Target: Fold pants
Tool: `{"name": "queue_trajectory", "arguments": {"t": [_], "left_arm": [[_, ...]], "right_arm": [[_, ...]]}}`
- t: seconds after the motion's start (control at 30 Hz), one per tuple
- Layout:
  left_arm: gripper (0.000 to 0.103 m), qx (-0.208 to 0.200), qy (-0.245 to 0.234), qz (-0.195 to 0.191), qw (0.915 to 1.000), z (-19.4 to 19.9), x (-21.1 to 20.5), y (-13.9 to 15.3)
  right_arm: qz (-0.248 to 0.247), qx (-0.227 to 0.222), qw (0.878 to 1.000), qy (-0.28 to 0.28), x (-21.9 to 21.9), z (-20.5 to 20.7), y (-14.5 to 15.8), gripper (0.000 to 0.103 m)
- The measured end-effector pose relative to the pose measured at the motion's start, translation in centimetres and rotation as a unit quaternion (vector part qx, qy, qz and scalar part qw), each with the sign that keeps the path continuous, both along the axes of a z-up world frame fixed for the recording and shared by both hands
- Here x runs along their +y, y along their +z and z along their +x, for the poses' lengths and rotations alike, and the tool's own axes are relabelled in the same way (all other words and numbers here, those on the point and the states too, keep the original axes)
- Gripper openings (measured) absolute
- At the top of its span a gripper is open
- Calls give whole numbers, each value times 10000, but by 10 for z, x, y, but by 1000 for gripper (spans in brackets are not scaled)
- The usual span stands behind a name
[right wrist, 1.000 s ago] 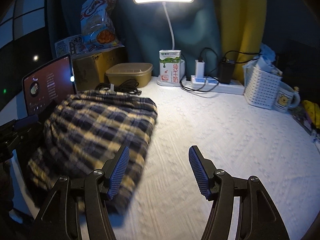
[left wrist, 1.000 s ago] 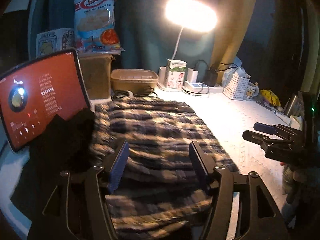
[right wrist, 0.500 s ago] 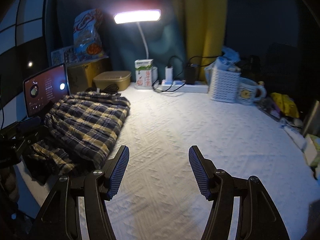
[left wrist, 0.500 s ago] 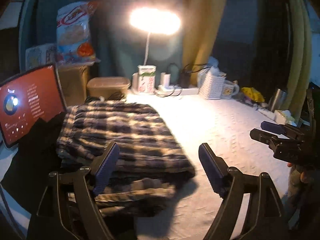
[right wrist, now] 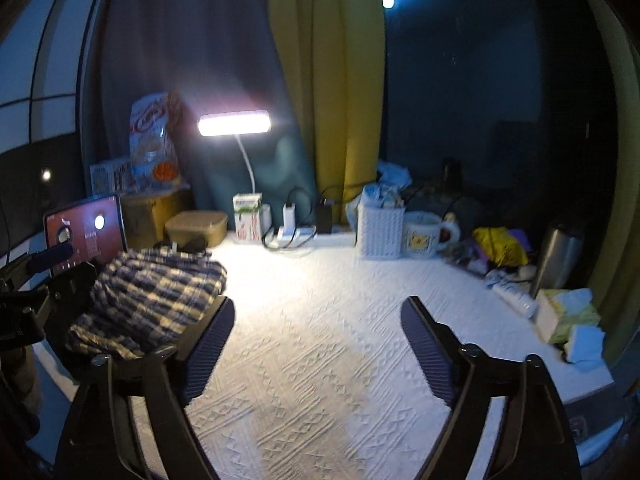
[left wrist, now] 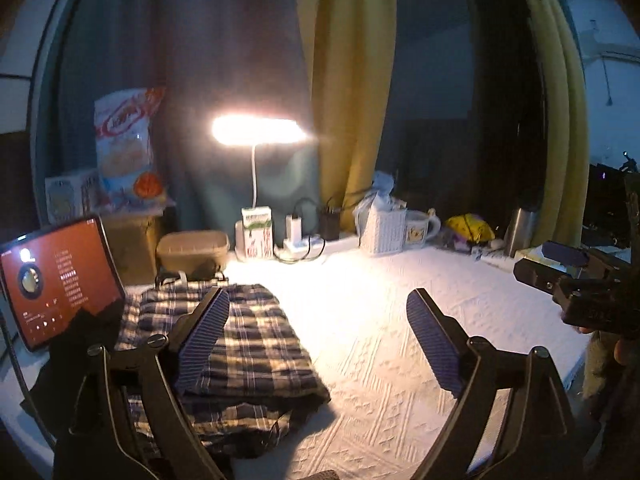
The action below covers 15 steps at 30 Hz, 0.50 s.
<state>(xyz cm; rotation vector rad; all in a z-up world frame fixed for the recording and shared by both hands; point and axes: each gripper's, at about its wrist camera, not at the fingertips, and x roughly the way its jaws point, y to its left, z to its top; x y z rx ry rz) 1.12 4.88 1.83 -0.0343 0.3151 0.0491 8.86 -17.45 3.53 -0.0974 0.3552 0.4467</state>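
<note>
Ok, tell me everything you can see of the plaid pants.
The plaid pants are soft woven cloth in dark blue, cream and tan checks, folded into a rough rectangular stack with a looser layer sticking out underneath at the near end. They lie flat on the white textured cover, in front of the lit tablet. No fingers touch them.

Probably a bedroom: curtains (right wrist: 320, 80), desk lamp (right wrist: 234, 124), white bedspread (right wrist: 320, 320).

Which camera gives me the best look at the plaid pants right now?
The left wrist view: the pants lie folded just ahead, lamp-lit, showing the top layer and the lower edge. In the right wrist view the pants sit at the left, blurred, partly behind the right gripper's near finger.
</note>
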Motion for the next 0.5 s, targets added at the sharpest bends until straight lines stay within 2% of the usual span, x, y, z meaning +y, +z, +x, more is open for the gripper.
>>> {"name": "queue_trajectory", "arguments": {"t": [0.2, 0.33, 0.5], "left_arm": [[101, -372, 19, 1, 9993, -14, -6, 18], [101, -514, 86, 55, 9986, -20, -8, 28], [102, -646, 331, 271, 9970, -26, -13, 36]], "right_arm": [[32, -309, 9995, -111, -8, -18, 19, 90], [88, -492, 9986, -191, -13, -28, 27, 103], [211, -644, 9974, -255, -19, -38, 37, 103]]}}
